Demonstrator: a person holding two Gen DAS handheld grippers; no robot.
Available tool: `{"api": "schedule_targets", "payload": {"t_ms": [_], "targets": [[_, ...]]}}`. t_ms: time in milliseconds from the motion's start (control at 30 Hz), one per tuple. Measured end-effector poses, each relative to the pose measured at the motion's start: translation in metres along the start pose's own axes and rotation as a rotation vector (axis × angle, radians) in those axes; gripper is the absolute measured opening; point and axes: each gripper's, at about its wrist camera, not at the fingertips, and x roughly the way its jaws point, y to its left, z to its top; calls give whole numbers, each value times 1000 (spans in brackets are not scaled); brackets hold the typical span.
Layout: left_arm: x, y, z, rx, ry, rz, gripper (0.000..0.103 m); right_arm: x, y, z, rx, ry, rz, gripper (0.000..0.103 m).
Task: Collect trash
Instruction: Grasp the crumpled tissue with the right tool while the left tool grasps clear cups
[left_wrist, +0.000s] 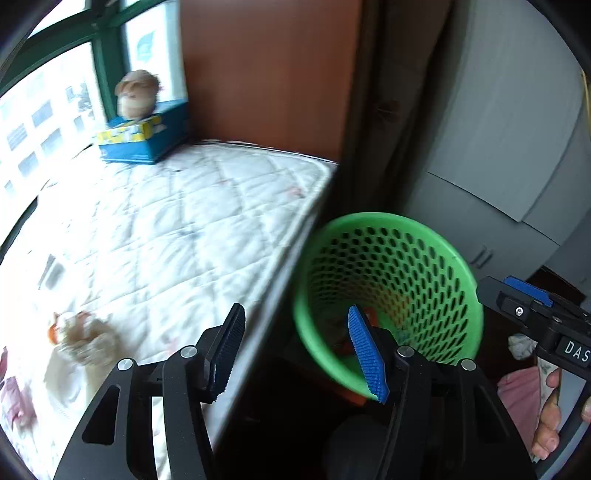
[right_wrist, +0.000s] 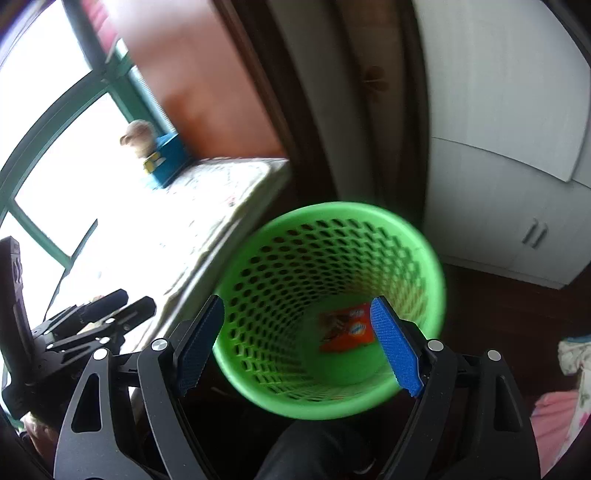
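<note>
Both my right gripper (right_wrist: 297, 347) and left gripper (left_wrist: 295, 350) are wide open and empty, with the green bin (right_wrist: 424, 258) just below the right one.

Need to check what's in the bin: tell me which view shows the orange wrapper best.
The right wrist view: the orange wrapper lies unobstructed on the floor of the green basket. In the left wrist view only an orange sliver shows beside the left tool's blue finger.
</note>
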Motion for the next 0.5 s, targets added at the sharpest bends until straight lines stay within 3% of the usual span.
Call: {"api": "schedule_targets", "payload": {"t_ms": [300,500], "targets": [[-37,90,-33,-130,-21,153,59,19,75,-13,-111,39,85,81],[-51,157,-54,-268,-20,234,61,31,123,-21,-184,69,136,81]]}}
